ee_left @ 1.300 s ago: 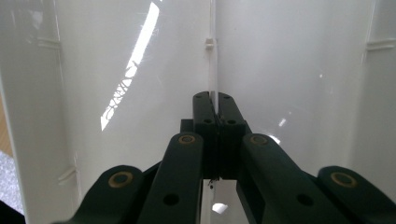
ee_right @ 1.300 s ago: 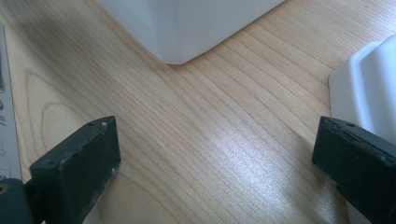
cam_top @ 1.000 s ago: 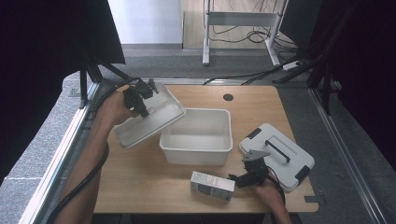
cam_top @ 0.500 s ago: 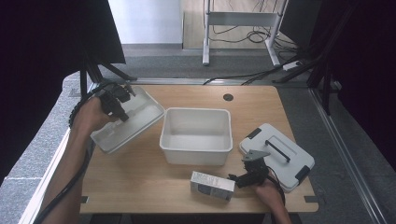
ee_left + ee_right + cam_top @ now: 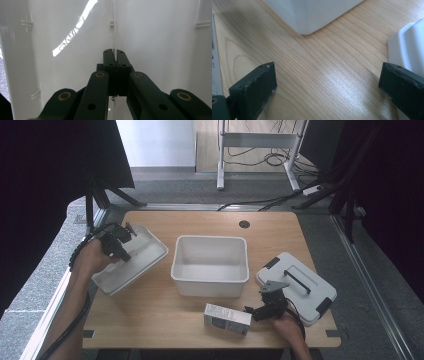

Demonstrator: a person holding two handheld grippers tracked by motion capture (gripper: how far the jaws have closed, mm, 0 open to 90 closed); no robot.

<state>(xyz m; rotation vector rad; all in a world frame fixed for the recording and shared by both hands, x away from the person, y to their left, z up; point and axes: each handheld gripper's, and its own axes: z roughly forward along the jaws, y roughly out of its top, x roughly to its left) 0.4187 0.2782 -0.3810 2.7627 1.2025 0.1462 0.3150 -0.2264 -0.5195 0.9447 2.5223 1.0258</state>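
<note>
High view: one wooden table (image 5: 150,320), one open white bin (image 5: 210,265), one handled lid (image 5: 296,286), one small carton (image 5: 227,318), probably boxed goods. Left gripper (image 5: 116,245) holds one white tray (image 5: 131,260) tilted at the table's left edge. Left gripper view: jaws clamped on its thin rib. Right gripper view: right gripper (image 5: 327,87) jaws wide apart over bare wood.

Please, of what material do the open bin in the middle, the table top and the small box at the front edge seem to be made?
The open bin looks like white moulded plastic, smooth, with a rolled rim. The table top shows pale wood grain with a soft sheen, so wood or a wood-look laminate; I cannot tell which. The small box seems printed cardboard, judging by its sharp folded edges.
</note>
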